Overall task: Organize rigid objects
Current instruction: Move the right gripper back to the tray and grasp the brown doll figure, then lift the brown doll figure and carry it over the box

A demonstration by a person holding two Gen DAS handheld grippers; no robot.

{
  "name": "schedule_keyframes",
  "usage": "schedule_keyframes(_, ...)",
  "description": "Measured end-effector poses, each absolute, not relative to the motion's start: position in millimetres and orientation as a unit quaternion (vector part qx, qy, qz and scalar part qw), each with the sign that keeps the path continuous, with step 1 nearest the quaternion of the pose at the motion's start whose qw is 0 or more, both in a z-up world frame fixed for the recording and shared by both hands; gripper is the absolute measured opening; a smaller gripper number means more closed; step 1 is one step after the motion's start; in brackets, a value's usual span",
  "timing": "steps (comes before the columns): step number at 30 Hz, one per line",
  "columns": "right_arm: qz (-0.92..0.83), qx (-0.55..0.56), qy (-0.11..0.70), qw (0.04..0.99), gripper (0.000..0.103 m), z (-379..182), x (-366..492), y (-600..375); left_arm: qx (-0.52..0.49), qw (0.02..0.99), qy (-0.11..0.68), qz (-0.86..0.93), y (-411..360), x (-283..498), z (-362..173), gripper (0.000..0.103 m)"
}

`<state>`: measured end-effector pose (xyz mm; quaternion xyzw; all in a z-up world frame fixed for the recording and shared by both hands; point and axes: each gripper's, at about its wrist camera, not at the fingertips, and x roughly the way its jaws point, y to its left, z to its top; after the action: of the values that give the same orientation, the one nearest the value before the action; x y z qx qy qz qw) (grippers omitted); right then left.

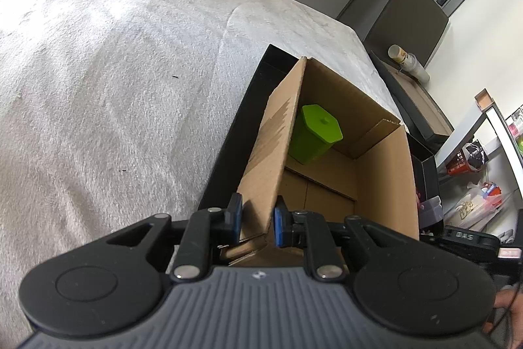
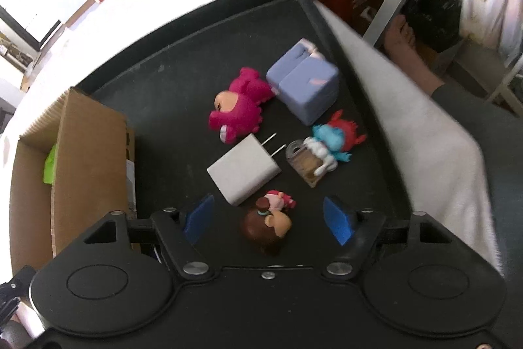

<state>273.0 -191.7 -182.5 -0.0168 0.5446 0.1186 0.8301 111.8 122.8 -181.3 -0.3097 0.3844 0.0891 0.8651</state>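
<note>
My left gripper [image 1: 256, 219] pinches the thin, flexible brown cardboard box [image 1: 327, 159] wall; my right gripper [image 2: 266, 218], spread, straddles the small, light, rigid brown-haired figurine [image 2: 268, 223], best gripped across its head.

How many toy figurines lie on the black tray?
3: pink figurine beside the lavender block; blue-and-red figurine at right; brown-haired figurine between the right gripper fingers.

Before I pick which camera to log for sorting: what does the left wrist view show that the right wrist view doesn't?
Only the left wrist view shows the left gripper clamping the cardboard box flap. Only the right wrist view shows the open right gripper above the brown-haired figurine, plus the white charger, pink plush and purple block. Both show the box, green container inside, and black tray.
</note>
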Motion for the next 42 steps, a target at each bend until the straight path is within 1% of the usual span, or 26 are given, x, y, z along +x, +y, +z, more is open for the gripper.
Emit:
schedule_keyframes(1,0.122,-0.011,0.548,0.827,0.053,-185.5,276.4,-192.4,-0.309,0.865,0.384,0.089,122.9,111.6,-181.7,0.018)
schedule_keyframes(2,0.120,-0.007,0.556,0.822,0.046,-189.5,278.6,-193.4,-0.309,0.865,0.384,0.088,122.8,111.4,-182.0,0.018)
schedule_keyframes(3,0.116,0.002,0.564,0.818,0.033,-191.5,280.2,-195.1,-0.309,0.866,0.384,0.087,122.8,111.2,-182.2,0.018)
schedule_keyframes(5,0.115,0.013,0.571,0.813,0.033,-190.9,280.0,-197.5,-0.310,0.865,0.386,0.085,123.2,111.6,-182.4,0.018)
schedule_keyframes(20,0.160,-0.010,0.538,0.827,0.033,-151.5,258.7,-187.1,-0.304,0.864,0.393,0.079,118.5,112.6,-181.1,0.018)
schedule_keyframes(42,0.217,-0.045,0.487,0.845,0.033,-101.1,245.6,-139.3,-0.298,0.866,0.395,0.076,116.8,115.1,-180.5,0.018)
